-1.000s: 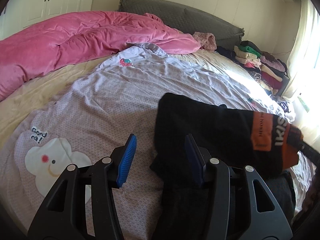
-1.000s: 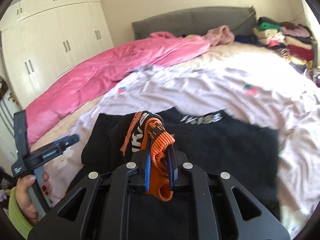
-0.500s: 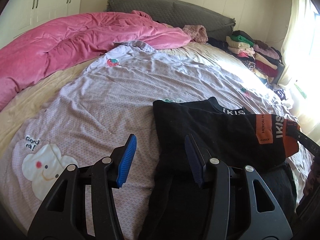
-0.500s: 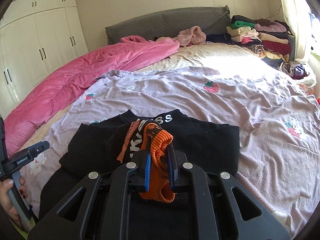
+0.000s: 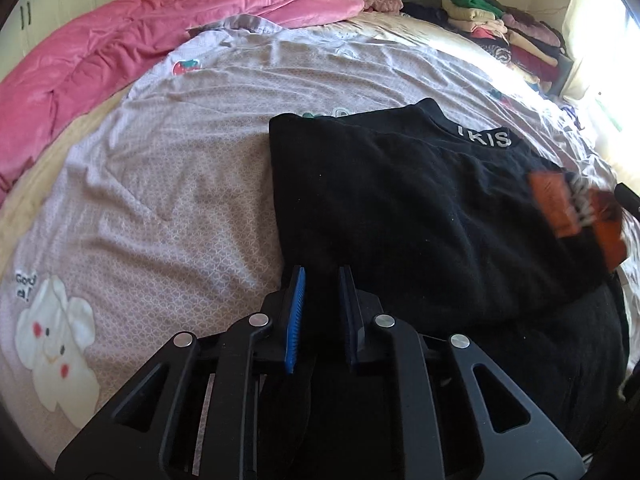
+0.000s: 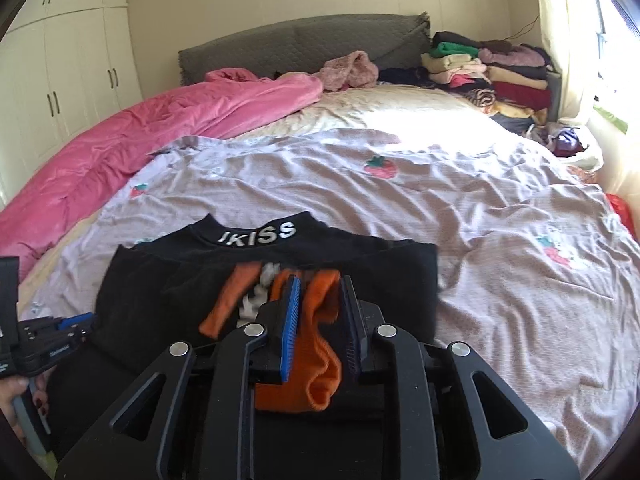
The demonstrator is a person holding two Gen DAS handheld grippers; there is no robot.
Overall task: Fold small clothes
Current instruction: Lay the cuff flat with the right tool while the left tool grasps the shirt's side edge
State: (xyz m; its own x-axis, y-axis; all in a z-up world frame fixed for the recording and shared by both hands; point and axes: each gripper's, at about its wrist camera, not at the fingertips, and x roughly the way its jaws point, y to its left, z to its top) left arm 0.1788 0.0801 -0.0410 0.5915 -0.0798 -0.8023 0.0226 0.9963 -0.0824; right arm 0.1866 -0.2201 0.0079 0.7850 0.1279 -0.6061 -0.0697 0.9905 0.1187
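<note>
A black sweater (image 5: 420,200) with white lettering on the collar lies flat on the lilac bedsheet (image 5: 180,200). Its sleeve is folded across the body and ends in an orange cuff (image 6: 320,360). My left gripper (image 5: 322,272) is at the sweater's left edge. Its jaws are closing and black fabric fills the narrow gap between the pads. My right gripper (image 6: 320,280) is low over the sweater's middle. Its jaws are opening, and the orange cuff lies slack between them on the sweater (image 6: 160,292). The right wrist view also shows the left gripper (image 6: 76,322), held by a hand.
A pink duvet (image 6: 140,140) is bunched along the left of the bed. Stacks of folded clothes (image 6: 500,76) sit at the far right by the grey headboard (image 6: 300,44). White wardrobes (image 6: 68,68) stand at the left. A bright window is at the right.
My left gripper came down to the sweater's left edge and its jaws narrowed on the fabric. My right gripper lowered the orange cuff onto the sweater and its jaws widened.
</note>
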